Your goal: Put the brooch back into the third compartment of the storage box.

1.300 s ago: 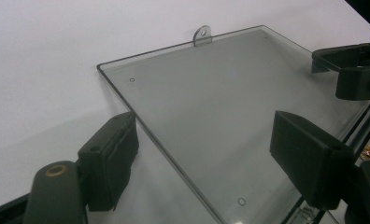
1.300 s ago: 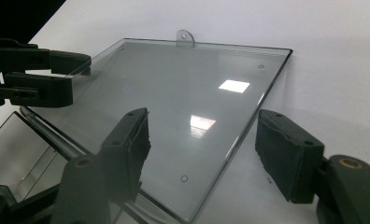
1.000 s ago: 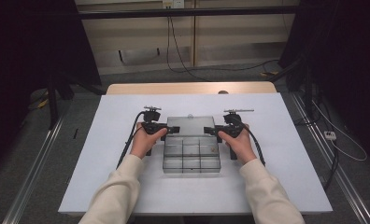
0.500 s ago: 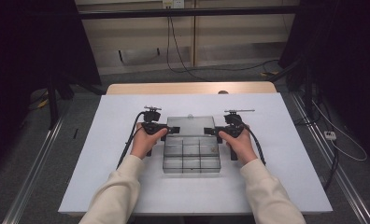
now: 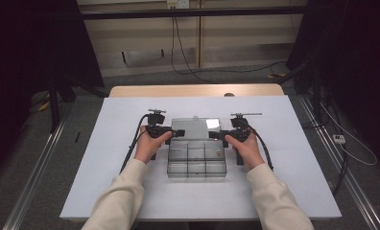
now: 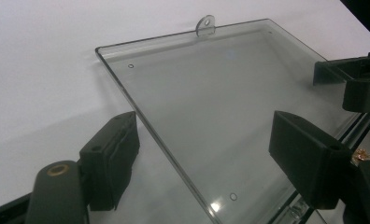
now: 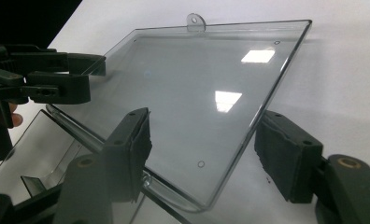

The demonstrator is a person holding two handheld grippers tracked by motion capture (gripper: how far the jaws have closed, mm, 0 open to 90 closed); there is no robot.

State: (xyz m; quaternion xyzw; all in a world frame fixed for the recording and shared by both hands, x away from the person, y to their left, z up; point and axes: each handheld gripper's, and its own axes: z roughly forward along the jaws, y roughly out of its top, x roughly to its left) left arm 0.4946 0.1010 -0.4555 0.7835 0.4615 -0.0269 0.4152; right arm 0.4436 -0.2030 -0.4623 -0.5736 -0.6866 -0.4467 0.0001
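Observation:
A clear plastic compartment box lies on the white table, its lid swung open toward the far side. My left gripper reaches in from the lid's left side. In the left gripper view, the left gripper is open and straddles the lid's left edge without pressing on it. My right gripper comes in from the lid's right side. The right gripper is also open, with the lid's right edge between its jaws. Each gripper's camera also shows the other gripper across the lid.
The box sits mid-table on a white sheet with open surface to its left, right and front. A small hang tab sticks out from the lid's far edge. Cables trail from both grippers. Dark frames and floor rails surround the table.

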